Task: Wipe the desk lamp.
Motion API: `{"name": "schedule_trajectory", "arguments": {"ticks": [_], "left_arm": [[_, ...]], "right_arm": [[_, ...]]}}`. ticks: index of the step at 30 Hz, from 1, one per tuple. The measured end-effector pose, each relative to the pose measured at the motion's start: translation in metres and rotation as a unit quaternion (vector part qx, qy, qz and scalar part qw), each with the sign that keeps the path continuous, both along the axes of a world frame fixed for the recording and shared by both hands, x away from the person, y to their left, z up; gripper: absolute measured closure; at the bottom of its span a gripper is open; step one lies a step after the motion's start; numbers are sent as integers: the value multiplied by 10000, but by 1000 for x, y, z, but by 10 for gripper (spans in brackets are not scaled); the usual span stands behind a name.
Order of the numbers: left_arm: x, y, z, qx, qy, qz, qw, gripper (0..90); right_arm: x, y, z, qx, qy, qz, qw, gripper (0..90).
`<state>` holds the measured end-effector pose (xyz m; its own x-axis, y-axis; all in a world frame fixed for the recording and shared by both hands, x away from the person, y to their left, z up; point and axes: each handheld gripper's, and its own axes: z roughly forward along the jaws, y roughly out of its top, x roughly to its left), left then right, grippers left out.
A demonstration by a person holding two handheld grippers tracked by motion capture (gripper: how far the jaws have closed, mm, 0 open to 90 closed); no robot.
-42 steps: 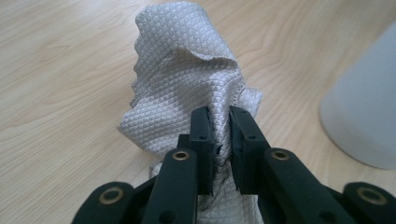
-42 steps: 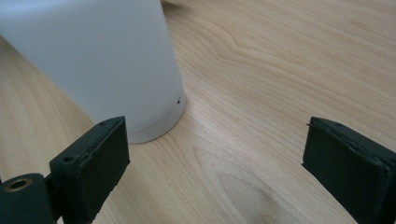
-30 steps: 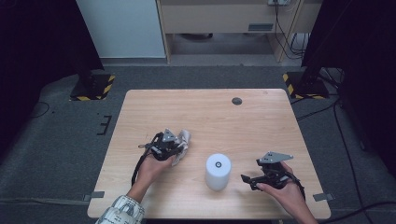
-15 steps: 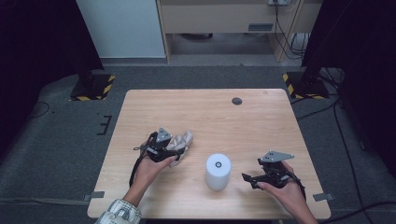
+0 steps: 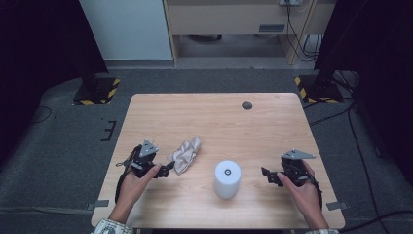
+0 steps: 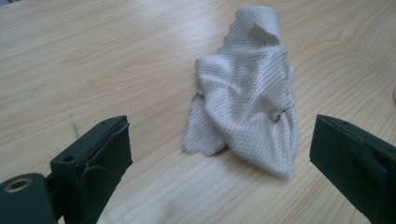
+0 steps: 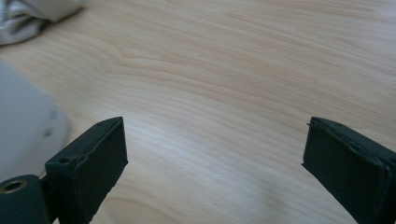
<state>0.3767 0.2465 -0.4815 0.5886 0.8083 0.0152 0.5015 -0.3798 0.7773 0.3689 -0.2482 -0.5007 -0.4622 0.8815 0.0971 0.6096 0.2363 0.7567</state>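
L tool (image 5: 165, 170) just opened, jaws spread, cloth (image 5: 186, 153) lying free just beyond. R tool (image 5: 267, 174) spread, empty, right of roll (image 5: 227, 178), well apart from cloth.

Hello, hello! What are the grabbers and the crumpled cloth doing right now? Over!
Left gripper jaws just opened, nothing between them. Right gripper open over bare table. Crumpled white cloth lying loose. White roll upright between grippers.

The crumpled cloth (image 5: 185, 154) is laid on the table (image 5: 219, 117), left of the paper roll (image 5: 227, 178), a small disc (image 5: 247, 105) set far behind.
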Motion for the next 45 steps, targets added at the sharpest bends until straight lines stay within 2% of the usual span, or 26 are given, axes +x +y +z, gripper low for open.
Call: {"name": "schedule_trajectory", "arguments": {"ticks": [2, 5, 11, 14, 17, 21, 22, 25, 31, 35, 41, 45], "left_arm": [[-3, 8, -2, 188, 21, 56, 9998, 47], [-6, 22, -6, 357, 182, 223, 9989, 50], [-8, 50, -18, 303, 498, 528, 9969, 59], [-4, 57, -26, 385, 595, 593, 9957, 59], [0, 57, -31, 385, 616, 572, 9957, 59], [2, 53, -35, 380, 667, 472, 9959, 52], [2, 53, -37, 346, 705, 475, 9958, 52], [2, 53, -39, 319, 752, 461, 9956, 47], [2, 51, -43, 268, 839, 465, 9950, 44], [2, 49, -47, 350, 923, 446, 9941, 42], [1, 46, -49, 467, 853, 378, 9945, 14], [2, 45, -50, 453, 825, 375, 9949, 0]], "right_arm": [[5, -7, -5, -80, 60, -111, 9999, 70], [11, -14, -13, -135, 241, -263, 9993, 75], [23, -18, -18, -182, 246, -501, 9983, 84], [30, -20, -20, -213, 244, -731, 9968, 89], [36, -23, -23, -153, 250, -928, 9952, 91], [41, -27, -29, -31, 426, -1120, 9928, 91], [42, -27, -31, -61, 469, -1144, 9923, 90], [42, -25, -32, -143, 402, -1199, 9919, 86], [41, -14, -37, -600, 211, -1196, 9908, 55], [41, -11, -39, -592, 145, -1186, 9911, 38], [36, -7, -39, -586, 156, -1111, 9920, 39], [33, -4, -39, -598, 155, -997, 9931, 38]]}}
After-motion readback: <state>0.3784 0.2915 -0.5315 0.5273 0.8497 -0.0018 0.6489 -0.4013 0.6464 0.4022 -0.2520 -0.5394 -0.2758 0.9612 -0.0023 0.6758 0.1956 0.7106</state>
